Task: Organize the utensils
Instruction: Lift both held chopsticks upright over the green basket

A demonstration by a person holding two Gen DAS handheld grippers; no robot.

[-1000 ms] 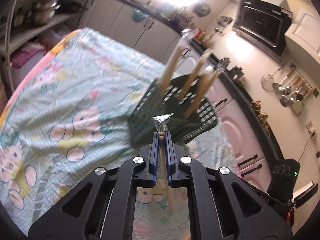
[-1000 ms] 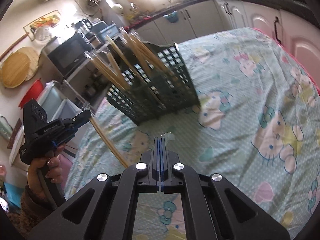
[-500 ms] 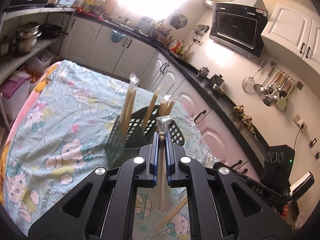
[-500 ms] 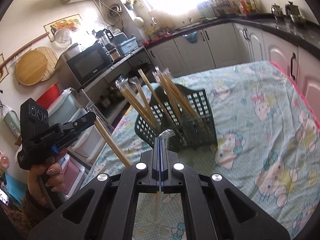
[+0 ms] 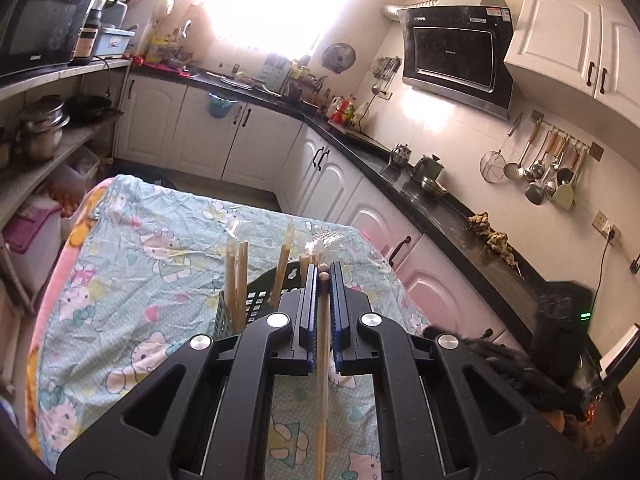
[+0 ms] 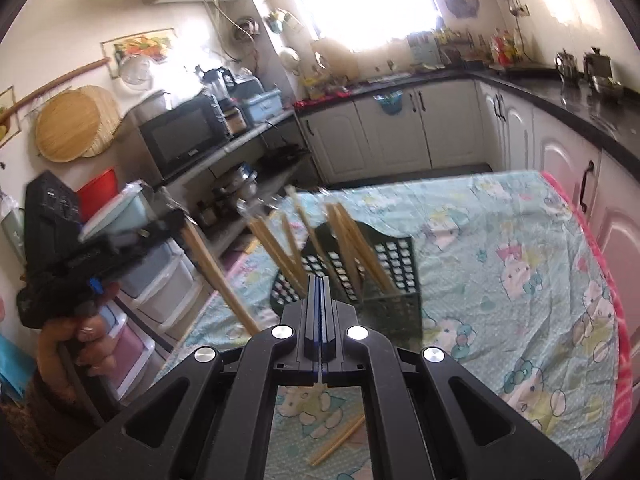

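Several wrapped chopstick pairs [image 6: 344,248] already stand upright-to-leaning in the dark green basket [image 6: 394,264], which sits on the cartoon-print tablecloth [image 6: 520,264].

Item, left gripper [image 5: 323,280]: fingers clamped on one wrapped chopstick pair [image 5: 322,360], raised above the near side of the basket [image 5: 232,312].

Item, right gripper [image 6: 319,284]: fingers pressed together; a thin pale strip shows below them, but whether it is a gripped wrapper cannot be told.

Item, loose chopsticks [image 6: 336,440]: lying flat on the cloth, on the near side of the basket, apart from it.

Progress, judged: well along. At least four pairs are binned; the held pair and the loose pair remain.

View differences: the right wrist view alone shows the loose pair, the left gripper [image 6: 120,248] from outside with its hand [image 6: 76,344], and the held pair slanting down toward the basket. The left wrist view alone shows the clamp on that pair close up.
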